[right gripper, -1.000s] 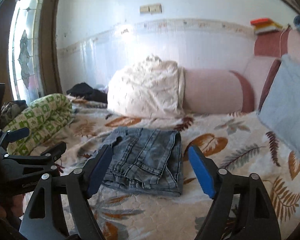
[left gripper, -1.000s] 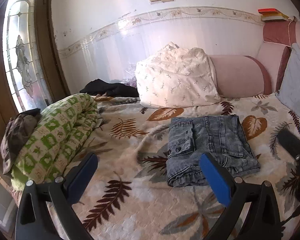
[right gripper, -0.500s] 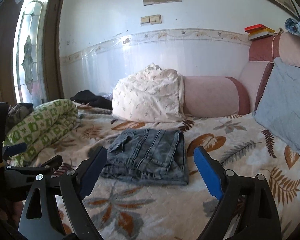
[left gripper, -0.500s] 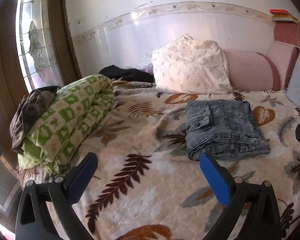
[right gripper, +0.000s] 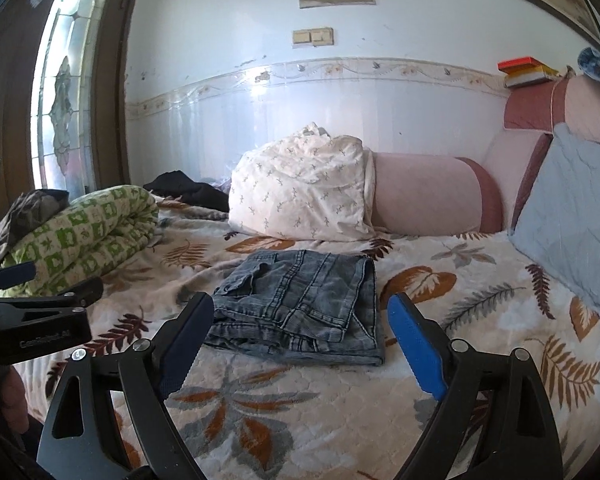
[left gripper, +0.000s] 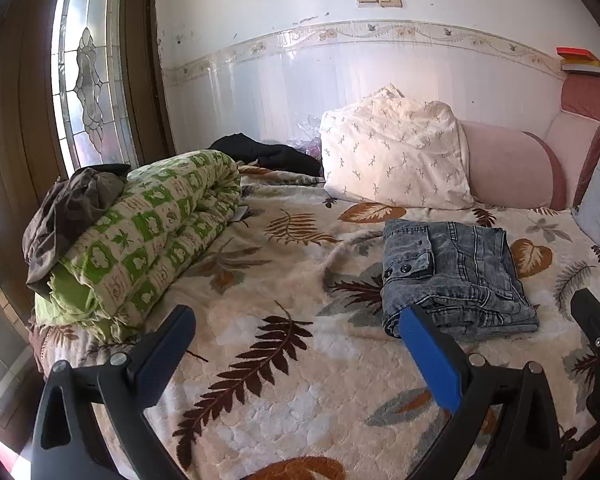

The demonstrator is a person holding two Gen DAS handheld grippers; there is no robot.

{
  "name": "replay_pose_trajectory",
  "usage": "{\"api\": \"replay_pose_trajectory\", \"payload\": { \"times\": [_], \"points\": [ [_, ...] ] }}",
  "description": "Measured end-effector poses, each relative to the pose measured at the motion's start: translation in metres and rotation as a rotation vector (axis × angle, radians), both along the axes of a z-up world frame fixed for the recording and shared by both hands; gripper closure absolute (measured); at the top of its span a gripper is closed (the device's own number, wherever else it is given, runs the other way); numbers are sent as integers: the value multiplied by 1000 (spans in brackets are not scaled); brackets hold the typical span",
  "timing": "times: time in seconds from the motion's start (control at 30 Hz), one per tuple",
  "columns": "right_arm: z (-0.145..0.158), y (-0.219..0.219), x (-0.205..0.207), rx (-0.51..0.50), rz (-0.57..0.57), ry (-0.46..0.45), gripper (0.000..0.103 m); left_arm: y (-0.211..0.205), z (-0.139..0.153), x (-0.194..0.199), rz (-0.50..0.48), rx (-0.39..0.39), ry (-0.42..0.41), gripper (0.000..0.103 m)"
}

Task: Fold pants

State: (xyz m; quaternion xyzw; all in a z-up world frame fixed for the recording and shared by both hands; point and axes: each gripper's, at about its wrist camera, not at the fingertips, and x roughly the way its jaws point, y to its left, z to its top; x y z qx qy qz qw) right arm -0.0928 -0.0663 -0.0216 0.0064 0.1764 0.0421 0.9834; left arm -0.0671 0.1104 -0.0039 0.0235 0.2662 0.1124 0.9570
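Blue-padded, the left gripper point(left gripper: 296, 344) and right gripper point(right gripper: 300, 330) both gape wide and empty above the leaf-print bedspread point(left gripper: 300, 376). Beyond them the grey jeans point(right gripper: 304, 300) lie folded before a white pillow point(right gripper: 304, 188).

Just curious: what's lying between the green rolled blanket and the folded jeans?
Only bare leaf-print bedspread separates the blanket from the jeans; the left camera shows it best.
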Motion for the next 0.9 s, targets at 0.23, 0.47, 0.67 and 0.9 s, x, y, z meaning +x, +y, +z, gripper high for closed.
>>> {"api": "replay_pose_trajectory", "payload": {
  "times": [0.23, 0.47, 0.67, 0.9],
  "points": [
    [-8, 3, 10, -28, 0, 28, 14, -4, -9, 12, -15, 15, 5, 0],
    [-13, 1, 20, -38, -3, 42, 14, -4, -15, 23, -16, 1, 15, 0],
    [-16, -2, 30, -33, -1, 61, 14, -2, -19, 32, -17, -27, 39, 0],
    [-18, 3, 35, -44, 17, 71, 14, -3, -22, 37, -26, -34, 50, 0]
  ]
}}
